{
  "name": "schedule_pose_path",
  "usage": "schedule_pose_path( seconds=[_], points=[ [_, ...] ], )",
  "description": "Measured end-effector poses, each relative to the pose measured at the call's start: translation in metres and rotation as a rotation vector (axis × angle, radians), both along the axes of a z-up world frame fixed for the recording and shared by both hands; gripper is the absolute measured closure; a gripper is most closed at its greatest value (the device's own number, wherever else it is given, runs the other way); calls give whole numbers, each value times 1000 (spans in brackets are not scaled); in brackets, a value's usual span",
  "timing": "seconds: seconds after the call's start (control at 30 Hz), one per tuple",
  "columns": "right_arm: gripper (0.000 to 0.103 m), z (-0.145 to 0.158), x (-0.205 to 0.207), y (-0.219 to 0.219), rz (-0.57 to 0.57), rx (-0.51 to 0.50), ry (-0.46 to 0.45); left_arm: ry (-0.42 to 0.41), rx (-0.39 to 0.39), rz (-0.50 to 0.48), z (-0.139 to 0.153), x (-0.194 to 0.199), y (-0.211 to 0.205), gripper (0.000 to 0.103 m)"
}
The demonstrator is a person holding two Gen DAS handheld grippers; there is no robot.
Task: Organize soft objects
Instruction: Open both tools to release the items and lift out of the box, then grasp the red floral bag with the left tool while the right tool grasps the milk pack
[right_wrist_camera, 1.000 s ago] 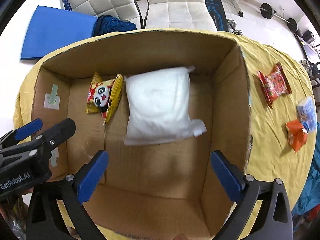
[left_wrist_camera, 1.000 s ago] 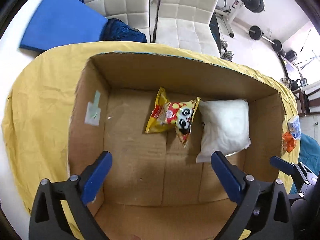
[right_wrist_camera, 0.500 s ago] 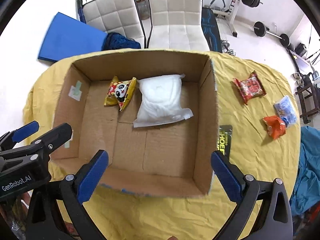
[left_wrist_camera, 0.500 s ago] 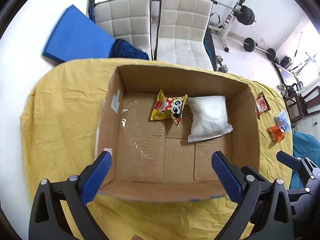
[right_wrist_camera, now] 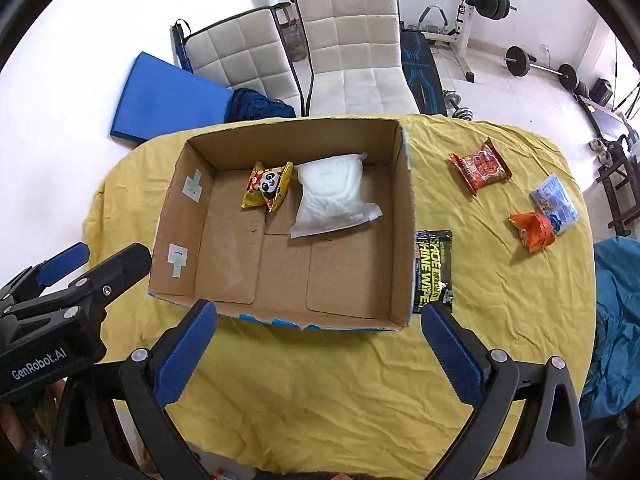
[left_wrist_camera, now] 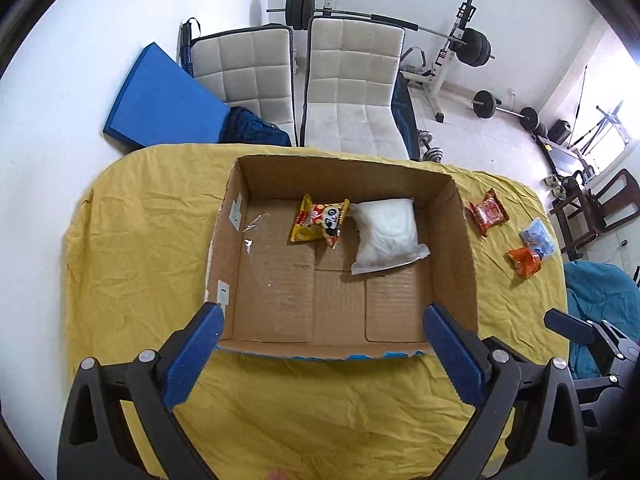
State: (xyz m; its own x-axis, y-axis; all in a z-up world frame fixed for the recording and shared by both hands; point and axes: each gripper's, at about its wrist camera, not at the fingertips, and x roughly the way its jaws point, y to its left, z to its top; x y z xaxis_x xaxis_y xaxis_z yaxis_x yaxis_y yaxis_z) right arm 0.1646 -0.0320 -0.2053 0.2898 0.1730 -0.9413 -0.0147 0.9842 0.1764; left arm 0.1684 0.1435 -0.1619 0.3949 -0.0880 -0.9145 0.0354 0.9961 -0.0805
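Note:
An open cardboard box point(left_wrist_camera: 464, 240) point(right_wrist_camera: 404, 208) sits on the yellow-covered table. Inside lie a yellow panda snack packet point(left_wrist_camera: 322, 222) point(right_wrist_camera: 268, 188) and a white soft pouch point(left_wrist_camera: 386, 230) point(right_wrist_camera: 332, 196). On the cloth right of the box lie a red packet point(left_wrist_camera: 488, 212) point(right_wrist_camera: 480, 166), an orange packet point(left_wrist_camera: 524, 260) point(right_wrist_camera: 534, 230), a light blue packet point(left_wrist_camera: 538, 236) point(right_wrist_camera: 556, 200) and a black wipes pack point(right_wrist_camera: 434, 272). My left gripper point(left_wrist_camera: 324, 328) and right gripper point(right_wrist_camera: 318, 328) are both open and empty, held above the box's near edge.
The yellow cloth point(left_wrist_camera: 140, 240) point(right_wrist_camera: 500, 320) covers the whole table. Two white chairs point(left_wrist_camera: 352, 92) point(right_wrist_camera: 352, 52) and a blue mat point(left_wrist_camera: 160, 100) stand behind it. Gym weights point(left_wrist_camera: 476, 48) are further back. A teal fabric heap point(right_wrist_camera: 616, 320) lies at the right.
Both grippers have pulled up and back from inside the box, so the whole box and the table now show. The packets have not moved.

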Motion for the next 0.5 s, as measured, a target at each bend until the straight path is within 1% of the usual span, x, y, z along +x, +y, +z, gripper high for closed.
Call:
schedule_pose_path(
  seconds=[0.1, 0.2, 0.23, 0.37, 0.5],
  points=[
    [0, 3, -4, -19, -17, 21, 8, -4, -15, -9, 7, -1, -15, 1],
    [0, 5, -6, -57, -61, 34, 23, -19, -16, -33, 15, 3, -42, 1],
    [0, 5, -6, -71, -80, 34, 26, -24, -15, -49, 17, 6, -57, 1],
    [0, 4, -3, -139, -166, 18, 41, -24, -8, -109, 16, 21, -113, 1],
    [0, -10, 11, -222, -233, -13, 83, 6, 7, -185, 3, 44, -175, 1]
  ],
)
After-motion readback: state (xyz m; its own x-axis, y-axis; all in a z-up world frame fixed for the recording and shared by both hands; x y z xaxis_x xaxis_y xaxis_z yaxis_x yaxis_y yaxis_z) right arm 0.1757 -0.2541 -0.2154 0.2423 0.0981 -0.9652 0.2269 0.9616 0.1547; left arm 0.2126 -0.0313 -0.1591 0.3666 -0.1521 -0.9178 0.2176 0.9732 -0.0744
